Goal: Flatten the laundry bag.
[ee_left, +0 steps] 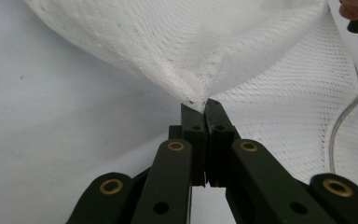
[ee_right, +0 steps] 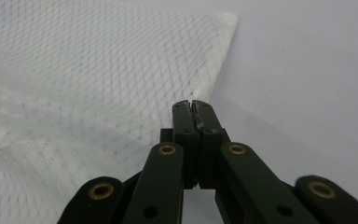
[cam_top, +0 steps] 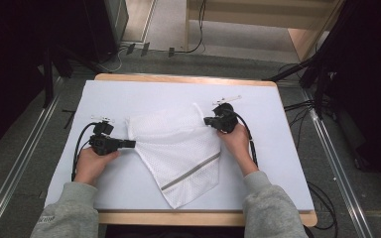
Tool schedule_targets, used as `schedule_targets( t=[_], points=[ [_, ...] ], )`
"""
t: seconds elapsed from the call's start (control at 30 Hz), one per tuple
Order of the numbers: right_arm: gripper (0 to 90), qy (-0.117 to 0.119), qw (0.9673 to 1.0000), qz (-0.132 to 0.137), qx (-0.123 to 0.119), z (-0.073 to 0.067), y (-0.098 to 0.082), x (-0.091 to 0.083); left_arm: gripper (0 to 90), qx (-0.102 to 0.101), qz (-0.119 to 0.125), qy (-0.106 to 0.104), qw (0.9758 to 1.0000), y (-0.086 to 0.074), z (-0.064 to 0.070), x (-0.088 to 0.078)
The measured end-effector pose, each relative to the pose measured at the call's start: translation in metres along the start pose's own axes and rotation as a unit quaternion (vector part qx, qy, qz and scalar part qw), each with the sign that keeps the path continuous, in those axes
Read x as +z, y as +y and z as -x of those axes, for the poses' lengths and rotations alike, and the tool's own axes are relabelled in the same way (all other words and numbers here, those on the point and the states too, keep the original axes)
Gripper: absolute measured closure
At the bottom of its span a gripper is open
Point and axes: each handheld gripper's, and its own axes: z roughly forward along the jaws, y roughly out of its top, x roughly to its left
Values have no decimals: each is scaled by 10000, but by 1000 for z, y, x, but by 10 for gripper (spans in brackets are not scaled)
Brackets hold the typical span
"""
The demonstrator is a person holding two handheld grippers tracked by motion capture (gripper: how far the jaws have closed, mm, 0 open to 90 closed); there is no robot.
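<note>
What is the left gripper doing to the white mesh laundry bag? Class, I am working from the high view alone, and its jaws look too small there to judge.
Observer: In the left gripper view, the left gripper is shut on a bunched edge of the white mesh laundry bag, and the cloth rises from the pinch into a peak.
Operator: And which way do the right jaws stand?
Observer: In the right gripper view, the right gripper is shut, with its tips at the bag's edge below a corner. Whether they pinch the mesh I cannot tell.
</note>
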Motion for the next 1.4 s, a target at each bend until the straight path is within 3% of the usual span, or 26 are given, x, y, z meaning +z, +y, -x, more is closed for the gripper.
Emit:
schedule_targets(
  t=[0.47, 0.57, 0.67, 0.77, 0.9, 1.03, 1.2, 1.4],
  points=[
    [900, -61, 9999, 70, 142, 8, -16, -20, 900, 29, -17, 53, 10000, 33, -16, 16],
    [900, -241, 9995, 153, 156, 11, -20, -23, 895, 45, -15, 9, 10000, 39, -16, 22],
    [889, -391, 9987, 199, 260, 15, -23, -25, 785, 114, -48, 18, 9999, 39, -13, 24],
    [813, -294, 9981, 351, 416, 19, -25, -31, 686, 143, 2, -3, 9999, 38, -9, 18],
    [813, -327, 9977, 475, 364, 19, -27, -46, 633, 178, 77, -42, 9998, 29, -1, 7],
    [819, -314, 9984, 373, 277, 15, -39, -56, 569, 230, -2, -64, 9997, 16, 12, 4],
    [820, -277, 9990, 292, 183, 5, -58, -68, 552, 464, -191, -44, 9987, 3, 32, 8],
    [810, -179, 9991, 359, 138, -6, -72, -78, 547, 560, -280, 45, 9980, -9, 47, 16]
  ],
)
